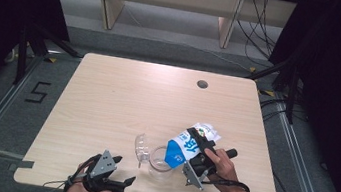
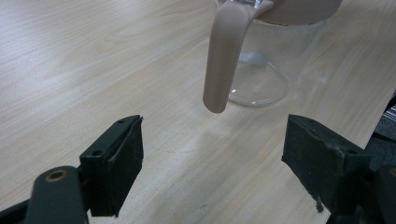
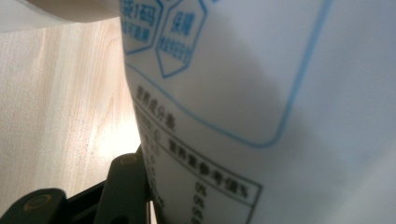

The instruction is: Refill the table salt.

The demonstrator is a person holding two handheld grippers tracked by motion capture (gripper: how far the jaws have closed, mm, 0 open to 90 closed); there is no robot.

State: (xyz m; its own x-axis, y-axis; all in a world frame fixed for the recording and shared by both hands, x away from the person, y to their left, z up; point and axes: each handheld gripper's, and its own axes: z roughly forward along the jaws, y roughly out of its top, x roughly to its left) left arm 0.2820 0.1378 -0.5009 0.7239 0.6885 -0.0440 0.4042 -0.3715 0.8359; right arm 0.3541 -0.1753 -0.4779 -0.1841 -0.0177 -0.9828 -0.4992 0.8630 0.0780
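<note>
We hold a blue-and-white carton (image 1: 191,145) in the right gripper (image 1: 199,155), tilted over a clear glass pitcher (image 1: 160,161) that stands on the worktop (image 1: 122,104) near our edge. The right gripper is clenched on the carton: in the right gripper view its printed side (image 3: 261,116) presses against the one black jaw we can see, and the high view shows the jaws spanning the carton's middle.

The relation that matters is the carton's long axis. In the high view it slants from upper right, where its white end rises away from us, down to lower left, where its blue end sits over the pitcher's rim. So the pouring end already points into the pitcher's mouth, and we judge that any further move is a matter of tipping along that same line rather than shifting sideways. Whether anything flows out, we cannot tell.

The left gripper (image 1: 115,171) rests lower left of the pitcher, jaws released and holding nothing. In its own view the pitcher's beige handle (image 2: 225,56) hangs straight ahead between the parted jaws, near but not touching. It is the nearer hand to that handle, should the pitcher need steadying.
</note>
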